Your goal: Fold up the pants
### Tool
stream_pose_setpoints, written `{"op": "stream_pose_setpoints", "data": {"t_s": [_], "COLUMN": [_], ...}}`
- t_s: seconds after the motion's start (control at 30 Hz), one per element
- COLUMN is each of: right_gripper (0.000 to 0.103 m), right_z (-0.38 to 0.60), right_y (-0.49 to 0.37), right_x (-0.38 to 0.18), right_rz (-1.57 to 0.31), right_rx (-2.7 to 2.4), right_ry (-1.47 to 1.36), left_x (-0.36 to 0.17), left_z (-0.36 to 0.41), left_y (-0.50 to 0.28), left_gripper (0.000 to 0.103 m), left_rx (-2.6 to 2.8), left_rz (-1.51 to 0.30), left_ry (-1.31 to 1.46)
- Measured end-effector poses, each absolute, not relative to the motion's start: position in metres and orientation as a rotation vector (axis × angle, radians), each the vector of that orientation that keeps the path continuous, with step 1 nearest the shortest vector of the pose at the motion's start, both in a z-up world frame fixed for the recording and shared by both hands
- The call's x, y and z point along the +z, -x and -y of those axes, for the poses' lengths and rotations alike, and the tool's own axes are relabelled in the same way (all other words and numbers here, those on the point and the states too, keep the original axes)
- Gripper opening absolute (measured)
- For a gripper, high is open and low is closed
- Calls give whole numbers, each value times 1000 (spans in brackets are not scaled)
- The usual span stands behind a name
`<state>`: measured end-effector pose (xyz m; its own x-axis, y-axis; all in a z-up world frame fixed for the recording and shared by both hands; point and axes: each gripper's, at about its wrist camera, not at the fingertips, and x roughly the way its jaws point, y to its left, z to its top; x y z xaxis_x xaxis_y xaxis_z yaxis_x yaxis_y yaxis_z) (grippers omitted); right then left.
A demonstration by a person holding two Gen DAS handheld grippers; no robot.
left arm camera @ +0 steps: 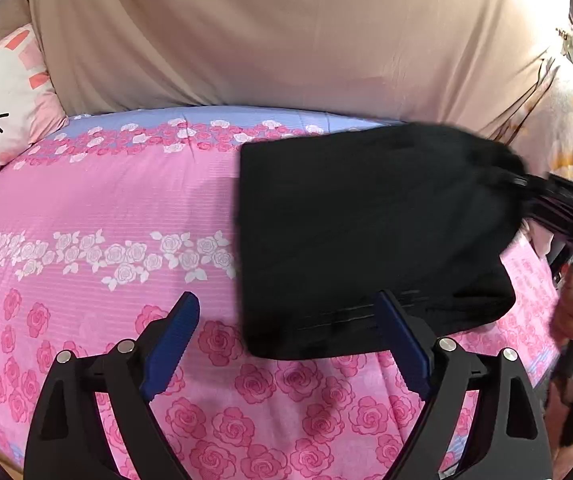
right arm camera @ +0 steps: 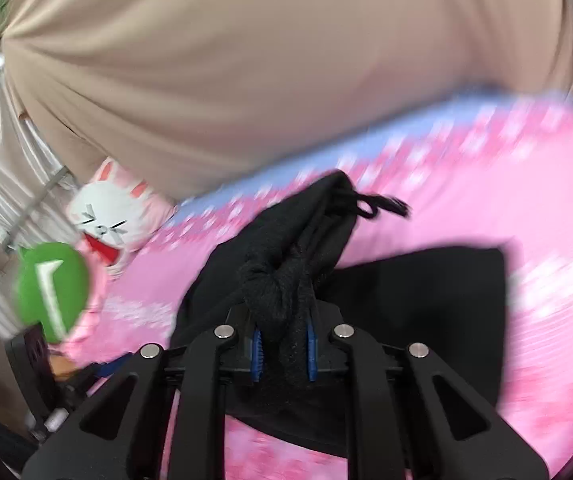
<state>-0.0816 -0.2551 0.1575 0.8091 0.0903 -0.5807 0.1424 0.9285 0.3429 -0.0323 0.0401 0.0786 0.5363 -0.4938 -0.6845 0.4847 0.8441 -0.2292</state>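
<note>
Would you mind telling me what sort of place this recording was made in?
Most likely a bedroom: the black pants lie on a bed with a pink rose-print sheet, beside a cartoon rabbit pillow.

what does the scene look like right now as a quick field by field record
surface: bed with pink rose sheet
garment: black pants, folded, one end lifted
left gripper: jaws open, empty, near the pants' front edge
right gripper: jaws shut on a bunched edge of the pants
backdrop: beige cloth
other: rabbit pillow at the bed's corner
</note>
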Motion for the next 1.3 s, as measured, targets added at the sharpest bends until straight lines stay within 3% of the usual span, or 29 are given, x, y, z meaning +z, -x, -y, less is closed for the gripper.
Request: {"op": "stream_pose_setpoints", "data": {"t_s": [0.2, 0.3, 0.33, 0.57, 0.6, 0.63, 0.67, 0.7, 0.73, 0.8, 0.87, 1.0, 1.1, 1.17, 1.27, 1.3], "right_gripper": [15, 15, 15, 16, 18, 20, 23, 30, 34, 54, 63, 74, 75, 74, 27, 17], "right_z": [262, 261, 259, 242, 243, 244, 244, 245, 247, 250, 245, 208, 174, 160, 158, 161], "right_y": [69, 61, 59, 51, 52, 52, 53, 55, 59, 74, 86, 87, 64, 48, 19, 18], "right_x": [116, 124, 128, 149, 149, 149, 148, 146, 145, 143, 139, 115, 92, 75, 48, 50], "right_rz": [-757, -740, -737, -745, -749, -758, -774, -780, -774, -750, -750, -808, -849, -857, -942, -942], "right_rx": [-47, 23, 42, 104, 101, 95, 69, 38, 14, -36, -71, -20, 28, 37, 47, 53], "right_ry": [-460, -509, -516, -472, -462, -444, -406, -372, -349, -272, -170, 34, 134, 198, 224, 205], "left_x": [72, 84, 88, 77, 74, 72, 71, 70, 73, 83, 101, 132, 145, 146, 146, 148], "left_z": [-14, 9, 23, 109, 117, 120, 122, 120, 111, 89, 61, 16, -1, -5, -7, -9], "left_y": [31, 47, 52, 47, 44, 41, 37, 30, 20, 10, 4, -2, -4, -4, 0, 0], "left_gripper": [87, 88, 93, 90, 85, 59, 24, 18, 16, 14, 14, 13, 13, 13, 13, 13], "left_rx": [-646, -682, -700, -688, -665, -649, -638, -651, -688, -711, -698, -668, -637, -634, -633, -636], "left_rz": [-850, -792, -770, -687, -669, -659, -670, -704, -751, -763, -740, -690, -674, -676, -683, -684], "left_ry": [9, -69, -107, -284, -303, -317, -326, -313, -248, -164, -105, -21, 15, 21, 11, 12]}}
